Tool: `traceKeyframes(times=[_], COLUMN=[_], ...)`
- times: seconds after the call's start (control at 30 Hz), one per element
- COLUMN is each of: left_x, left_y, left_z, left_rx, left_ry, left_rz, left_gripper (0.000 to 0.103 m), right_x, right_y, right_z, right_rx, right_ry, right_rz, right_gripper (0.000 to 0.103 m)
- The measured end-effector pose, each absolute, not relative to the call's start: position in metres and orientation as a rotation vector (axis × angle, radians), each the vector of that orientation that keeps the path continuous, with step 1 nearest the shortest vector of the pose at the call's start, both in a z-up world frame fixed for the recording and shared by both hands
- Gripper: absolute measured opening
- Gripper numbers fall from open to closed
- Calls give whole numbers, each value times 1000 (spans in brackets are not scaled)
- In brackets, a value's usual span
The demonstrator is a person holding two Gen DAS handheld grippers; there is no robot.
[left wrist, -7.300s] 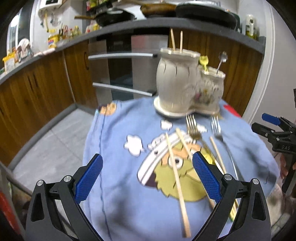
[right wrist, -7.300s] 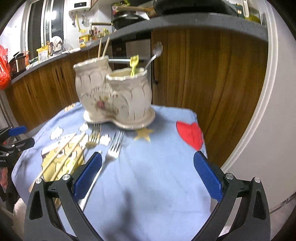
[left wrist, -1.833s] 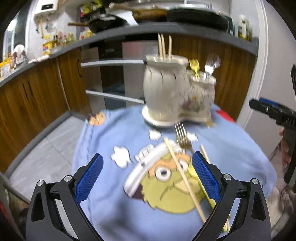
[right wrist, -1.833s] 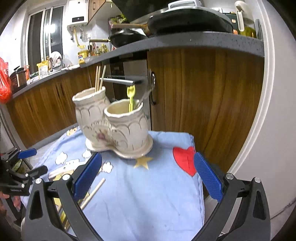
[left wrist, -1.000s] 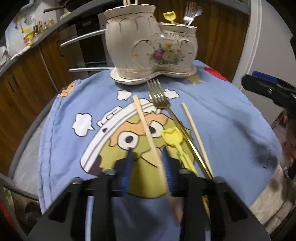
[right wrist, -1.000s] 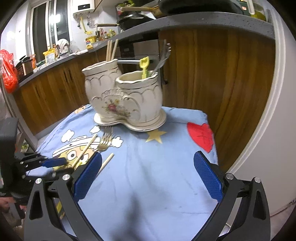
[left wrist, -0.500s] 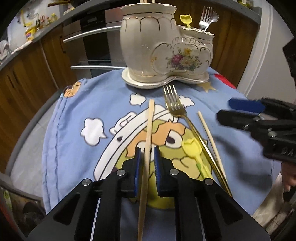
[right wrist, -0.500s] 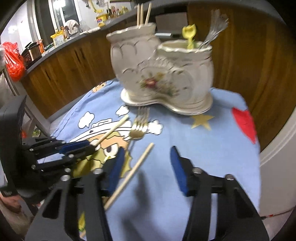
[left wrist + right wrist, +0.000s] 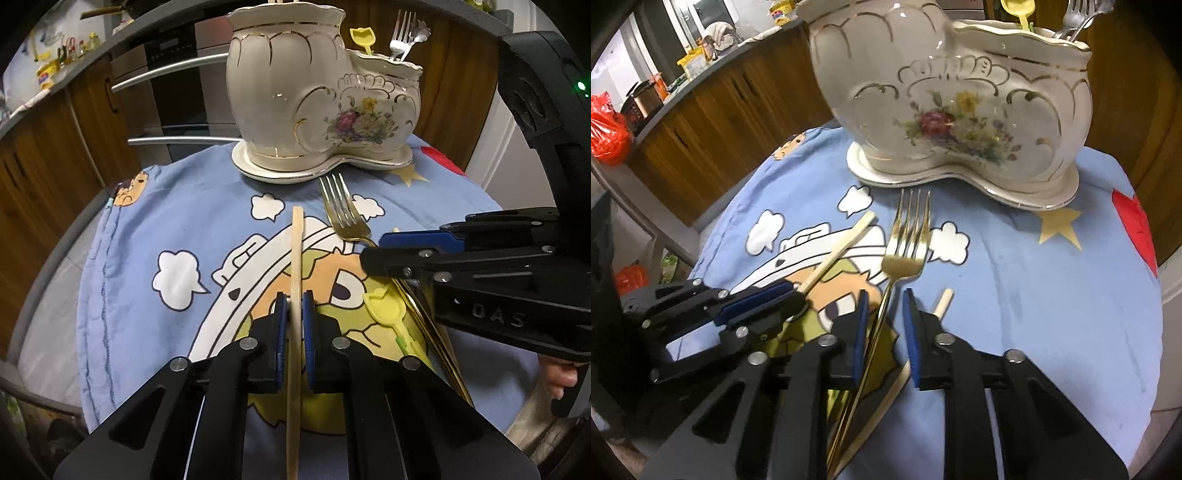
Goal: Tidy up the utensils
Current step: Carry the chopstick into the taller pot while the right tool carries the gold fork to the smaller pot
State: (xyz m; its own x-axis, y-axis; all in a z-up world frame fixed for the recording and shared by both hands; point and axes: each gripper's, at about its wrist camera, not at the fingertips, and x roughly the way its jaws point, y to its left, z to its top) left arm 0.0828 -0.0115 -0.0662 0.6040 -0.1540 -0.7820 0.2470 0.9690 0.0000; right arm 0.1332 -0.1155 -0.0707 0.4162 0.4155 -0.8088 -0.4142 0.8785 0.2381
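Wooden chopstick is clamped by the left gripper, its long axis aimed at the ceramic holder; the gold fork is straddled by the half-open right gripper.

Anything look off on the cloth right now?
Nothing spilled or broken. Loose utensils lie askew on the cloth: a gold fork, a yellow scoop and a second chopstick. The left tool grips one chopstick; the holder stands upright.

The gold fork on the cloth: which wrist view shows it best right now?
The right wrist view: the gold fork shows tines to handle, running between the right gripper's open pads. In the left wrist view only its tines and neck show; the right gripper covers the handle.
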Motion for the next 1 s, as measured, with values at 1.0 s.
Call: traceKeyframes(times=[1.0], left_x=[48], left_y=[16], left_z=[3], left_rx=[-23], left_ry=[560], left_rz=[-284], left_gripper=[7], right_x=[76], right_y=[-192], right_z=[7], right_rx=[70], right_ry=[592], right_rz=[567], right_gripper=[5])
